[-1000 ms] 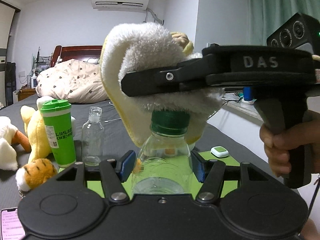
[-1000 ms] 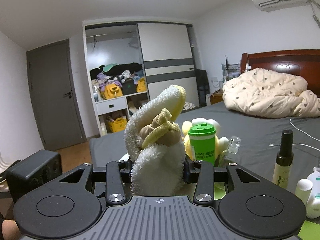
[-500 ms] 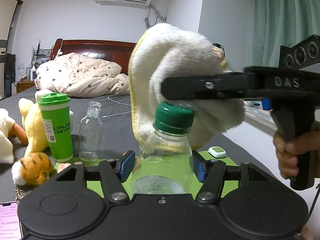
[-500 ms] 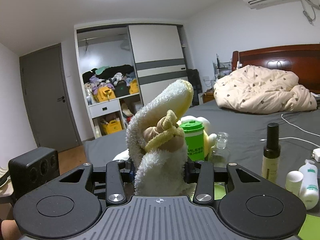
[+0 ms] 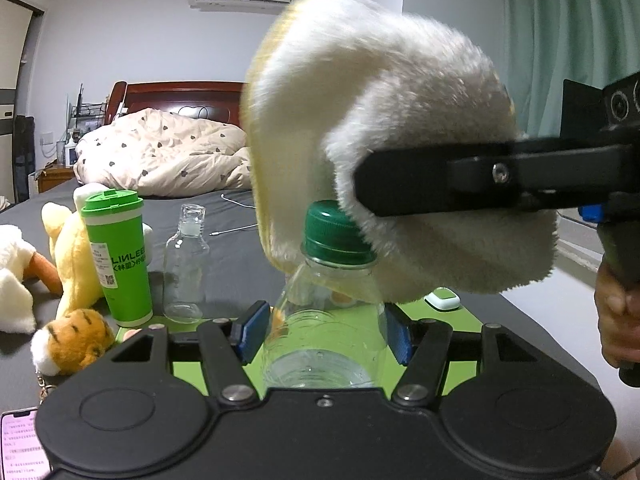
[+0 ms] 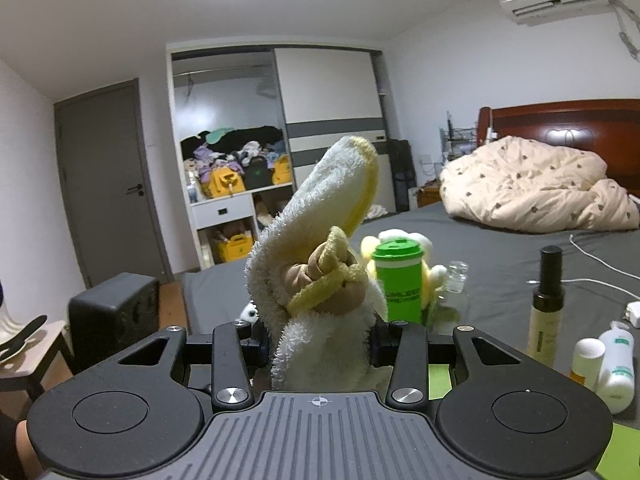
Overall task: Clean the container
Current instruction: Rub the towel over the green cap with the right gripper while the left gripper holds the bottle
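A clear plastic bottle (image 5: pixel 320 348) with a green cap (image 5: pixel 332 232) stands upright on the green mat. My left gripper (image 5: pixel 324 334) is shut on it, its blue pads (image 5: pixel 252 332) pressing the bottle's sides. From the right, my right gripper (image 5: pixel 400 188) reaches in level, shut on a fluffy white cloth with a yellow edge (image 5: pixel 392 120). The cloth drapes over the cap and shoulder of the bottle and hides the cap's right side. In the right wrist view the bunched cloth (image 6: pixel 332 240) fills the right gripper (image 6: pixel 320 344); the bottle is hidden there.
A green cup (image 5: pixel 118 256), a small glass bottle (image 5: pixel 186 264) and plush toys (image 5: pixel 72 336) stand left on the grey bed. A phone (image 5: pixel 20 448) lies at the near left. A dark bottle (image 6: pixel 546 304) and white bottles (image 6: pixel 616 360) stand further off. A person's hand (image 5: pixel 616 320) grips the right handle.
The right gripper has drawn the cloth rightward across the bottle's cap and nearer the left camera. The left gripper keeps hold of the bottle in the same place.
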Motion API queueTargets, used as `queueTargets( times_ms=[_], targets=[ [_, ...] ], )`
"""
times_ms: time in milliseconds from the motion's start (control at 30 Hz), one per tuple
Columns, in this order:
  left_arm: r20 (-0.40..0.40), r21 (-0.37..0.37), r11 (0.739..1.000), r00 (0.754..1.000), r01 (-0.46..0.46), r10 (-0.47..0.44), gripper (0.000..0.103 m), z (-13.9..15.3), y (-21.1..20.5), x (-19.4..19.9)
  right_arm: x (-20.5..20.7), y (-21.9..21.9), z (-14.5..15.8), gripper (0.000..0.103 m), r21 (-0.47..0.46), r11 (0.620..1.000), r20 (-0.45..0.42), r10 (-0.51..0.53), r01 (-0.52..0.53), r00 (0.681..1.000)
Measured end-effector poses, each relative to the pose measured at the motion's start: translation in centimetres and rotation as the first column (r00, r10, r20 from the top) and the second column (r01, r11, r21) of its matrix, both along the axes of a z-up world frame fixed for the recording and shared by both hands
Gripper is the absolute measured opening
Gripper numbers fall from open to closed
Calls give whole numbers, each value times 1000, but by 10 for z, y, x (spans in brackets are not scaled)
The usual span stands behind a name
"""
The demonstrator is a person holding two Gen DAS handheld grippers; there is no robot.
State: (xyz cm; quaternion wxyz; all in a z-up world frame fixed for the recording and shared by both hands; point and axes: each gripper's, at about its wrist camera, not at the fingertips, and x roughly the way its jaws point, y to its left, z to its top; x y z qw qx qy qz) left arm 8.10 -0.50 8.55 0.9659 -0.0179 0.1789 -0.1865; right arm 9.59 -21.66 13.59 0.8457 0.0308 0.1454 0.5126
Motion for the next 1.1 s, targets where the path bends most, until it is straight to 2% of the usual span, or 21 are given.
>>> queueTargets(
  times_ms=[333, 700, 1100],
  targets=[
    [12, 29, 1000, 1000, -5, 5, 59, -1, -4, -2, -3, 28, 1, 42, -16, 999, 21, 48, -48, 999],
    [14, 30, 1000, 1000, -7, 6, 59, -1, -6, -2, 19, 47, 0, 42, -27, 999, 30, 25, -25, 999],
    [10, 18, 1000, 1000, -4, 4, 59, -1, -5, -3, 42, 41, -3, 42, 15, 1000, -15, -19, 19, 1000]
  ],
)
